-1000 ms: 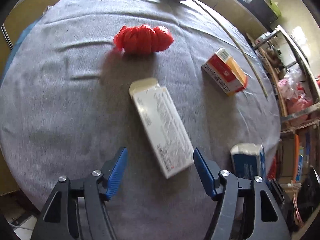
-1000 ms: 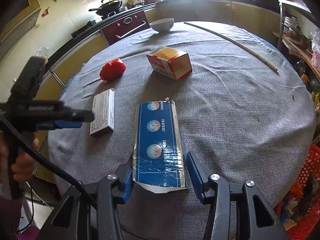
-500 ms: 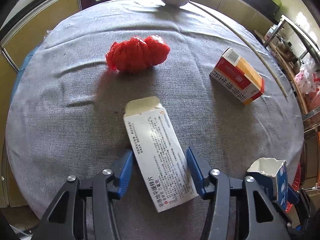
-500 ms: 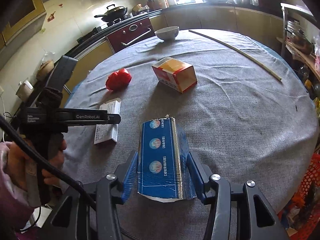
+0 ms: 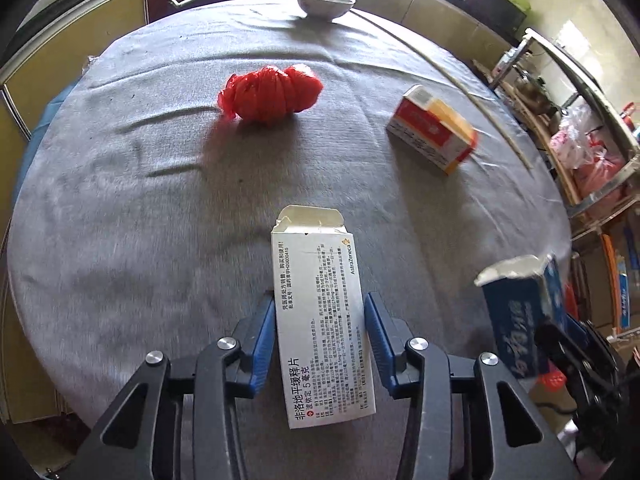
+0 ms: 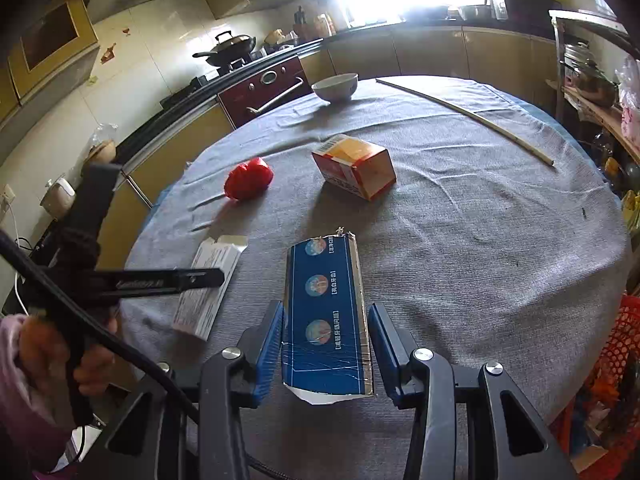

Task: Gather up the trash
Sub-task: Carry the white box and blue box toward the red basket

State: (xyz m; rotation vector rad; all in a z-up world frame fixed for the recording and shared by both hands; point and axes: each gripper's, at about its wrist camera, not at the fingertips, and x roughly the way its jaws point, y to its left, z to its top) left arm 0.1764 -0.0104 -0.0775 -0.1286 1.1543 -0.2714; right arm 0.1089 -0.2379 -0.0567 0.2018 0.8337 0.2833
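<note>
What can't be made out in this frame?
- Bin for the trash: outside both views.
- White medicine box: small print blurred; right wrist view, partly behind the left gripper.
- Blue carton: contents hidden, underside unseen.
- Red bag: contents hidden by the plastic.

Blue carton (image 6: 326, 316) btwn right tool (image 6: 325, 326) pads
</note>
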